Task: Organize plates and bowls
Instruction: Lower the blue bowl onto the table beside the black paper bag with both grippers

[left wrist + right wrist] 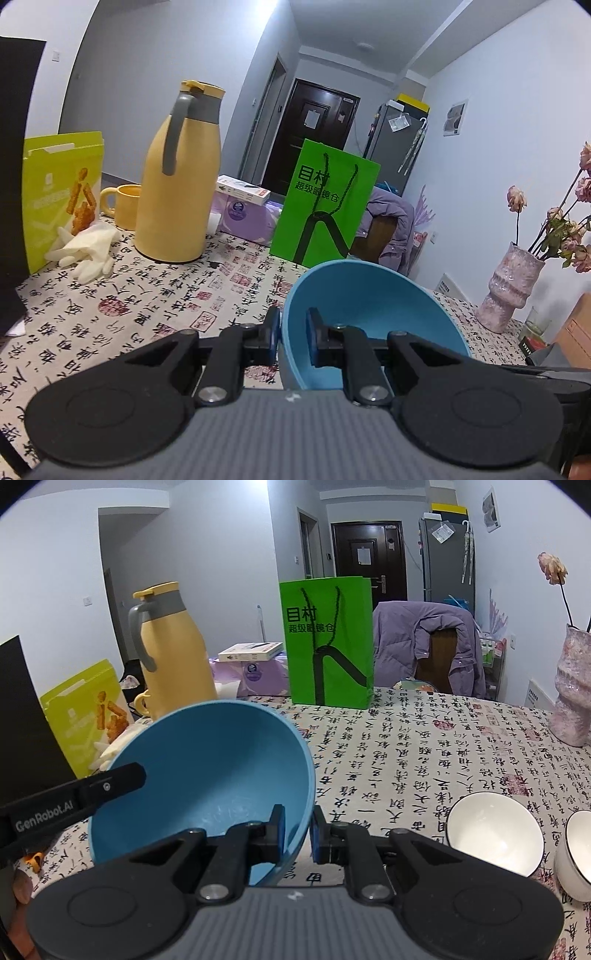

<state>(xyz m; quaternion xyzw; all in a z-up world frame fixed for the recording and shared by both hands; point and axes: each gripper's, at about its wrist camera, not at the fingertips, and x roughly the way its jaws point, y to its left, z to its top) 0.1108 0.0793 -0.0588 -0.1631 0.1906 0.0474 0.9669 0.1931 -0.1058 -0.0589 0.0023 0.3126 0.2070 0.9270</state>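
pinching opposite rim walls of blue bowl (207,771): left gripper (293,332), right gripper (298,827).

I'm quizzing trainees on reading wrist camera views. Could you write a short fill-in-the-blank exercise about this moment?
1. Both the left gripper and the right gripper pinch the rim of the ____ bowl.
2. The number of white bowls standing on the tablecloth near the right gripper is ____.
3. The paper bag at the far edge of the table is ____ in colour.
4. The dried flowers stand in a pink ____.

Missing words: blue; two; green; vase
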